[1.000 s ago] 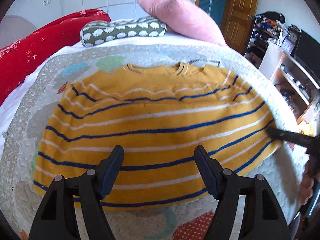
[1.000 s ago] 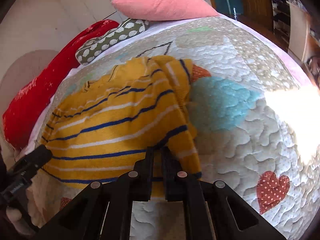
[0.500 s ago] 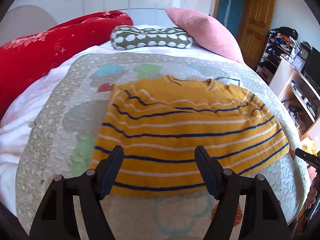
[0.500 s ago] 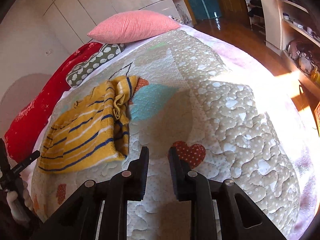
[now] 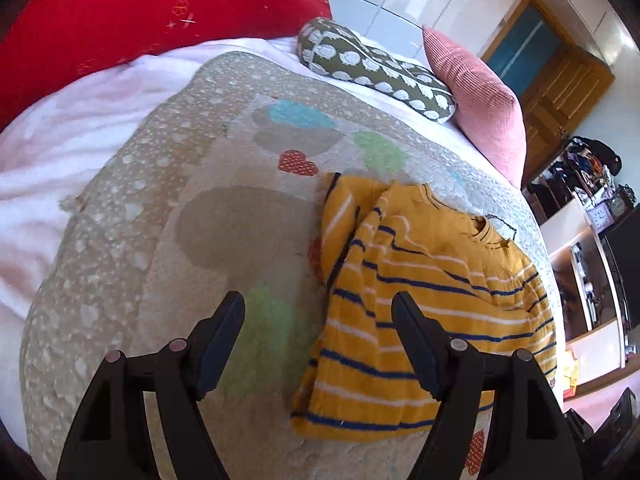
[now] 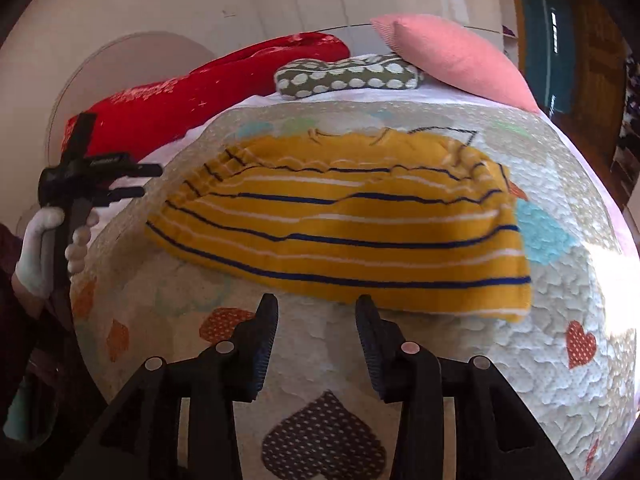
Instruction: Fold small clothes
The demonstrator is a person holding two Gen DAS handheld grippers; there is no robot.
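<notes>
The folded yellow striped sweater (image 6: 340,224) lies on the quilt (image 6: 440,360). The right gripper (image 6: 316,328) is opening with nothing between its jaws. The left gripper (image 5: 318,328) stands open and empty.

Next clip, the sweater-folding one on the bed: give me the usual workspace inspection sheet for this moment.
Surface: quilted bedspread with heart patches, over a bed.
Job's things: yellow striped sweater lies flat on the bedspread, both side edges doubled inward; free of both grippers.
Clutter: red blanket, green spotted cushion and pink pillow at the bed's far end.
Grippers: left gripper open, nothing between its fingers, beside the sweater's edge; a gloved hand holds it. Right gripper opening, nothing between its fingers, short of the hem.
Cables: nothing seen.
Surroundings: wooden door, white shelving with small items, pale walls.
</notes>
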